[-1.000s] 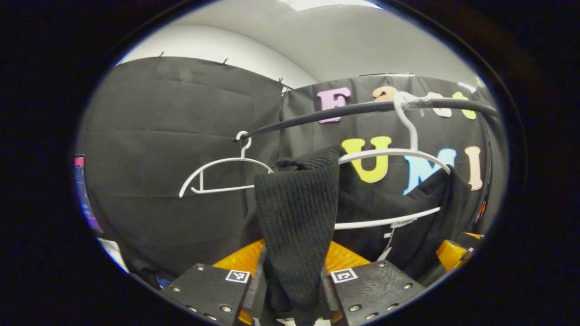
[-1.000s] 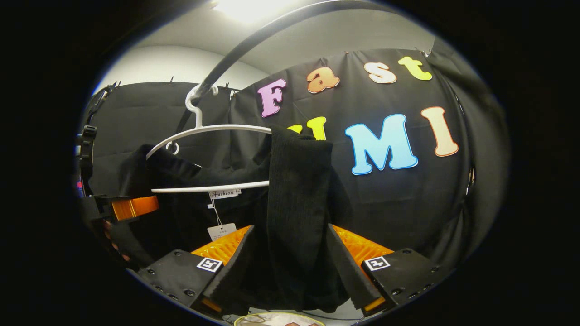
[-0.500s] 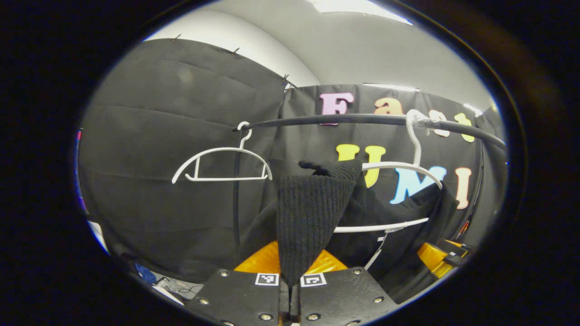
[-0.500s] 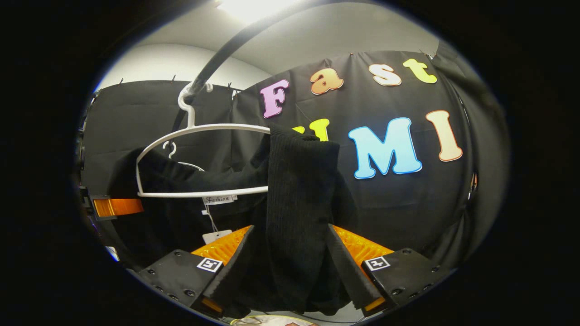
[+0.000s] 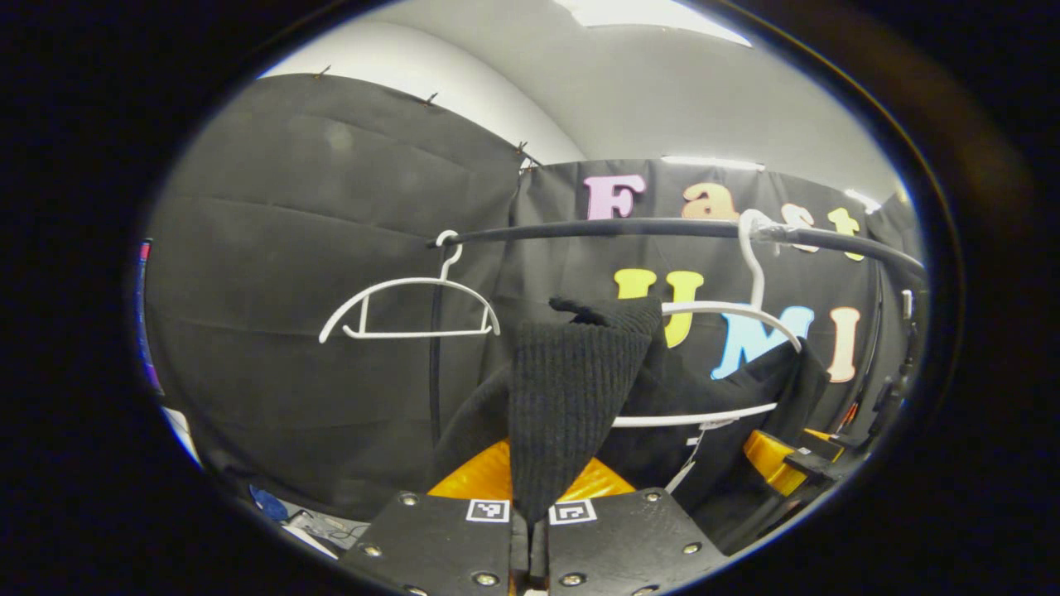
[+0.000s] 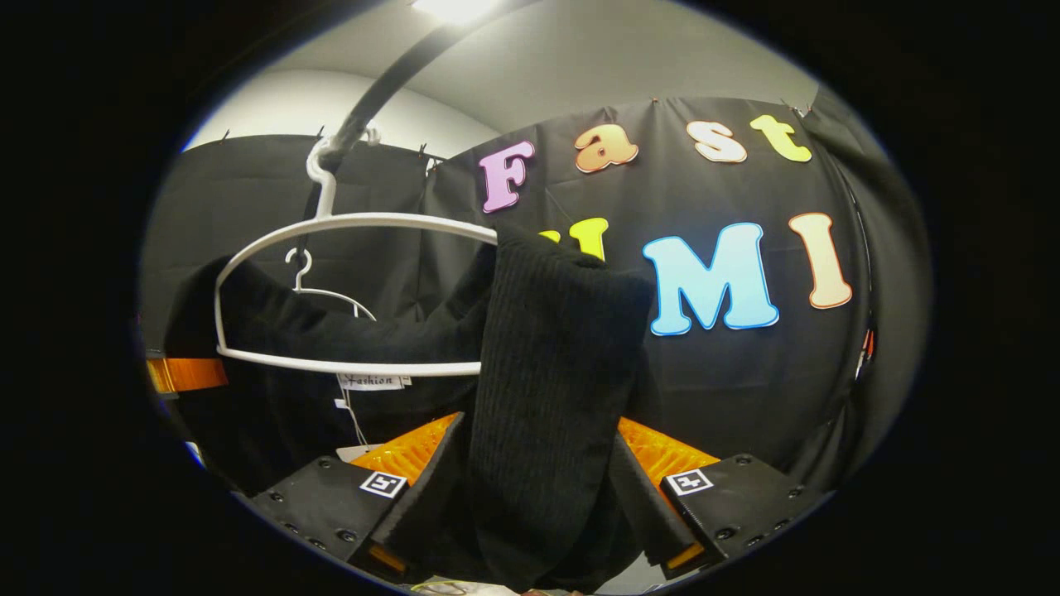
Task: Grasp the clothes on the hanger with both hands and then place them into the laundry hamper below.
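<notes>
On the black rail (image 5: pixel 662 228) that crosses the booth, a white hanger (image 5: pixel 749 310) carries a black knitted garment (image 5: pixel 571 389); its hook sits over the rail and the knit drapes over both shoulders. In the left gripper view, a second white hanger (image 5: pixel 410 302) hangs bare on the same rail, well apart to the left. The left gripper (image 5: pixel 530 517) has its fingers pressed together on a narrow fold of the garment, which tapers down into the pinch between the two marker tiles. The garment's near shoulder rises from that pinch to the hanger's end. Low at the right edge of this view, part of the other gripper (image 5: pixel 782 459) shows beside the garment's far side.

In the right gripper view, the right gripper (image 6: pixel 534 517) stands spread, with a broad hanging panel of the black knitted garment (image 6: pixel 555 397) between its fingers (image 6: pixel 414 501); whether both press on the cloth cannot be told. The white hanger (image 6: pixel 348 223) curves leftward from the panel, and a sewn label (image 6: pixel 368 381) and a paper tag (image 6: pixel 356 451) hang below its lower bar. The bare hanger (image 6: pixel 319 285) shows behind. No container can be made out.
</notes>
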A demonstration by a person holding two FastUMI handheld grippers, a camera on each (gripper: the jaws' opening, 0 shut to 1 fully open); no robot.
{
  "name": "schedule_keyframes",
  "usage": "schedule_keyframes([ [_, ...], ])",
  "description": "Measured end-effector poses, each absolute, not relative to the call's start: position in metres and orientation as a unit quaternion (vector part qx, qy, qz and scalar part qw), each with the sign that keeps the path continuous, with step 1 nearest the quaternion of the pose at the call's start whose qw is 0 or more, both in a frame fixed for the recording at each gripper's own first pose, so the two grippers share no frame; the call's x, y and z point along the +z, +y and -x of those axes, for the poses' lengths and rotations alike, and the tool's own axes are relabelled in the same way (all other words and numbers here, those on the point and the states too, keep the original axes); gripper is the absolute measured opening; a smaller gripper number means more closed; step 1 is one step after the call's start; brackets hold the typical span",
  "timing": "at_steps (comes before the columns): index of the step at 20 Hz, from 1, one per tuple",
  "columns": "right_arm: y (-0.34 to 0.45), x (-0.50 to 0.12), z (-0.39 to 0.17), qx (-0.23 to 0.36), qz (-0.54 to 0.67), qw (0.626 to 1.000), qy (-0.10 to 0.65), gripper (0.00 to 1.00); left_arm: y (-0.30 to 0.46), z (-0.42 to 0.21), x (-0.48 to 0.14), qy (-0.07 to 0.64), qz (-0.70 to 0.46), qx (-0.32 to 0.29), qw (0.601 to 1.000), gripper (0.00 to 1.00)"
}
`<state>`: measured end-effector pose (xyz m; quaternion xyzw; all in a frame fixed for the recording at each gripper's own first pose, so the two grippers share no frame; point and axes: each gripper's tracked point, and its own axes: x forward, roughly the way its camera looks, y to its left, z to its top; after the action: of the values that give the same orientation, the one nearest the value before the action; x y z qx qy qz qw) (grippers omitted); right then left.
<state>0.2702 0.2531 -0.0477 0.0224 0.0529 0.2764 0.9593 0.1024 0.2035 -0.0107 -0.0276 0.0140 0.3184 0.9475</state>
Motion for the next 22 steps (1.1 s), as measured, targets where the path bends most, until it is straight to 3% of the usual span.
schedule_keyframes([
  [3,0.252,-0.048,-0.279,0.275,-0.011,0.96,0.045,0.98,0.204,-0.103,-0.013,0.016,0.032,0.314,0.949,0.03],
  [4,0.251,-0.049,-0.281,0.273,0.0,0.961,0.041,0.91,0.203,-0.102,-0.013,0.019,0.035,0.311,0.95,0.03],
  [8,0.248,-0.054,-0.292,0.277,0.018,0.96,0.038,0.28,0.2,-0.094,-0.009,0.023,0.037,0.302,0.952,0.03],
  [10,0.25,-0.053,-0.295,0.293,0.005,0.955,0.04,0.11,0.197,-0.092,-0.009,0.027,0.037,0.299,0.953,0.03],
  [13,0.249,-0.053,-0.299,0.316,-0.01,0.947,0.054,0.08,0.192,-0.089,-0.008,0.037,0.032,0.291,0.956,0.03],
  [14,0.246,-0.052,-0.3,0.321,-0.012,0.945,0.058,0.02,0.189,-0.086,-0.006,0.042,0.032,0.285,0.957,0.03],
  [20,0.231,-0.043,-0.316,0.313,0.012,0.949,0.032,0.05,0.183,-0.079,0.007,0.042,0.082,0.239,0.967,0.02],
  [22,0.225,-0.038,-0.318,0.308,0.003,0.951,0.026,0.02,0.187,-0.072,0.017,0.035,0.087,0.235,0.967,0.02],
])
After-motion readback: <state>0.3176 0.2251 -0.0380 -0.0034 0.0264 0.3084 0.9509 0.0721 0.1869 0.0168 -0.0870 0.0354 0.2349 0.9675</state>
